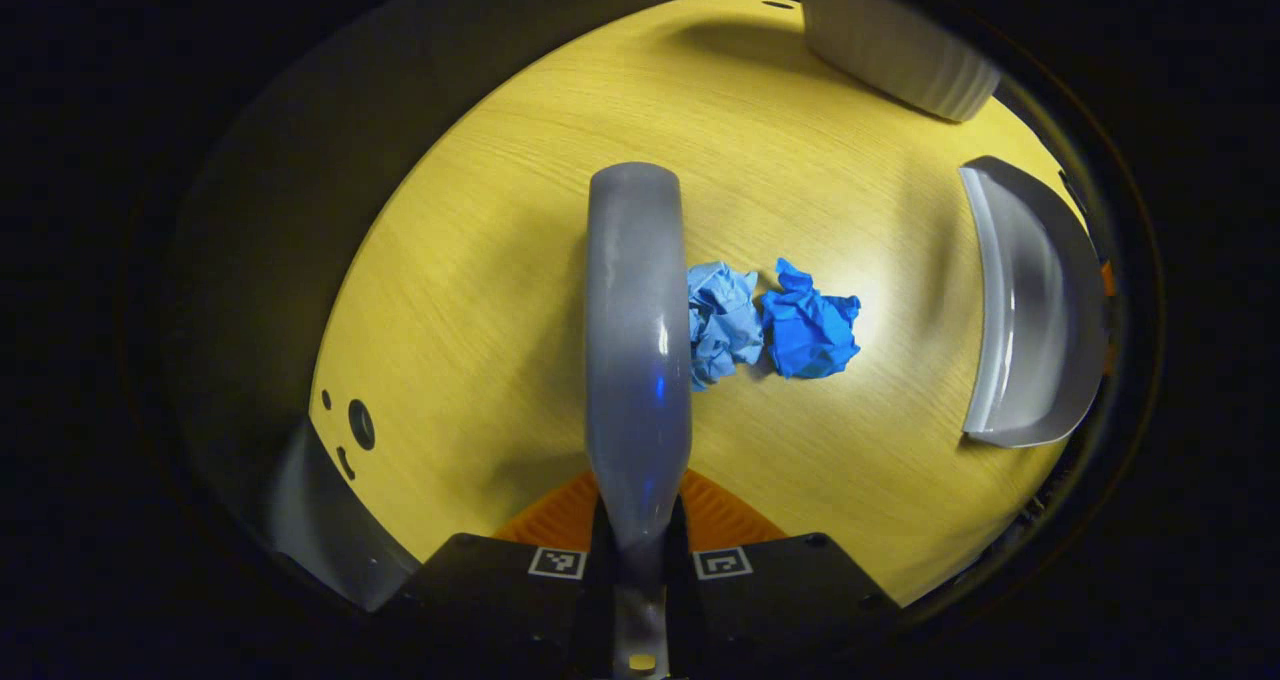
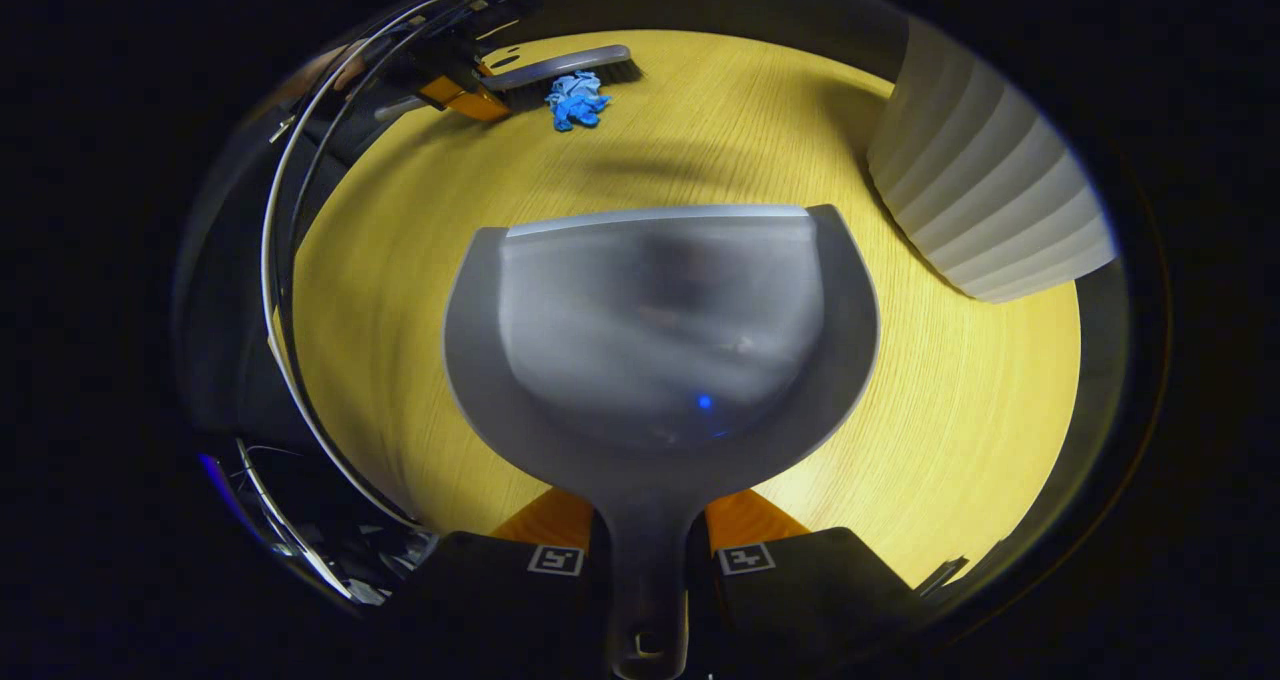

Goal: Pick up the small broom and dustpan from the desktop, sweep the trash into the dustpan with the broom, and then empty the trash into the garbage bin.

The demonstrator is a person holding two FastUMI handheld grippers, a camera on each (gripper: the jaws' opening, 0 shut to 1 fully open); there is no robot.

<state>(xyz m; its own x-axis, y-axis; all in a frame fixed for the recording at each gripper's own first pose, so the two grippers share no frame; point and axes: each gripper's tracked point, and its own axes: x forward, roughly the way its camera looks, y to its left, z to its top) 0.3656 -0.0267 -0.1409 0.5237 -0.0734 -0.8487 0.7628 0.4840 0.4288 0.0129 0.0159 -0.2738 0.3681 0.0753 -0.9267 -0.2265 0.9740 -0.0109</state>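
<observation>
The left claw (image 1: 637, 545) is clamping the broom (image 1: 637, 330), touching the blue paper wads (image 1: 770, 325); the right claw (image 2: 648, 560) is gripping the dustpan (image 2: 660, 330) well apart from them, near the ribbed bin (image 2: 985, 200).

The yellow wood-grain desktop (image 1: 480, 260) has small dark holes (image 1: 360, 424) near its edge. Cables (image 2: 290, 210) curve along the desktop's far side.

Broom (image 1: 637, 340) beside blue paper wads (image 1: 770, 325), dustpan (image 1: 1035, 305) well apart.
</observation>
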